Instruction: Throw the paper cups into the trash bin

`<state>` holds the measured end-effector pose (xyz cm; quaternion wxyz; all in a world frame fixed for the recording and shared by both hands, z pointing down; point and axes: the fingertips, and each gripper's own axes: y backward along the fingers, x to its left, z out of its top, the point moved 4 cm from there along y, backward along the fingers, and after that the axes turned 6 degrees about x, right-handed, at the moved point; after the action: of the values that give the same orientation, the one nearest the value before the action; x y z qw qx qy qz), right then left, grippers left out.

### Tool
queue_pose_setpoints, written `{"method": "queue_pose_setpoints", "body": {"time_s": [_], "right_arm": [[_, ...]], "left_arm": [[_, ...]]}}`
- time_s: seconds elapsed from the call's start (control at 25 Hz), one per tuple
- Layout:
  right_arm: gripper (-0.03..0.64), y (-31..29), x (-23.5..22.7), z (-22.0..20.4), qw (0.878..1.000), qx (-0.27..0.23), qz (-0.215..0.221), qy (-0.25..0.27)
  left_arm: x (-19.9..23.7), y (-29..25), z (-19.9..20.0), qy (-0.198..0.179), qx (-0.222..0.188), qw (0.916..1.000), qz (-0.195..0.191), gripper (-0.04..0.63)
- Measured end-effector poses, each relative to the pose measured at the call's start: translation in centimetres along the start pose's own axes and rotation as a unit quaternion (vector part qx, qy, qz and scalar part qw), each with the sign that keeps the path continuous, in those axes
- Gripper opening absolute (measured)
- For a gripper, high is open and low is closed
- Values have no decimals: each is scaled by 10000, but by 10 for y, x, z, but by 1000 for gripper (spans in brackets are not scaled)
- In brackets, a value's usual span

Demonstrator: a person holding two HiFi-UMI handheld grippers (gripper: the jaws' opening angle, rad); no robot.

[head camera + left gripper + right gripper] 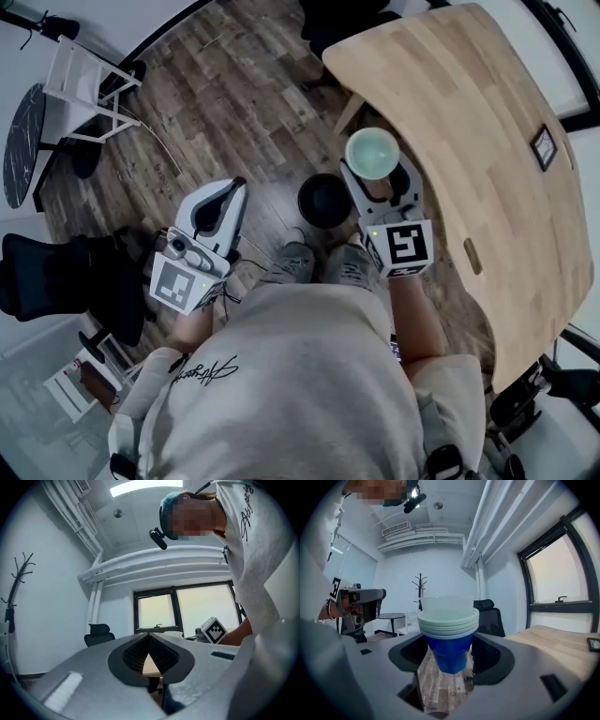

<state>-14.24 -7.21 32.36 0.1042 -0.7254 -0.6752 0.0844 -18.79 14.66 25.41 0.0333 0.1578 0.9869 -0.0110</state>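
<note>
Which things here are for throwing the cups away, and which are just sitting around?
For the job:
- stack of paper cups, held in the right gripper
- black trash bin on the floor

Just sitting around:
- wooden table
- small black frame on it
- black office chair
- coat stand
- left gripper, shut and empty

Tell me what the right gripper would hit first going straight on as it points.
Probably the black office chair beyond the held stack of blue-and-white paper cups; the light wooden table passes close on the right. Depth unclear.
</note>
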Motion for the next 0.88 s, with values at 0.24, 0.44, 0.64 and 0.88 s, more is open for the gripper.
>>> {"method": "queue_pose_setpoints", "body": {"time_s": [0.24,0.44,0.64,0.88], "right_arm": [[298,-21,2,-24,9996,130,265,-24],[298,-34,6,-51,9985,255,479,-61],[298,-40,18,-74,9952,642,736,-102],[298,-55,29,-105,9930,763,887,-145]], "left_arm": [[4,0,-26,136,122,9995,256,3],[5,-4,-50,248,269,9984,432,3],[2,-5,-66,402,260,9976,499,3],[3,-5,-97,483,325,9967,559,3]]}}
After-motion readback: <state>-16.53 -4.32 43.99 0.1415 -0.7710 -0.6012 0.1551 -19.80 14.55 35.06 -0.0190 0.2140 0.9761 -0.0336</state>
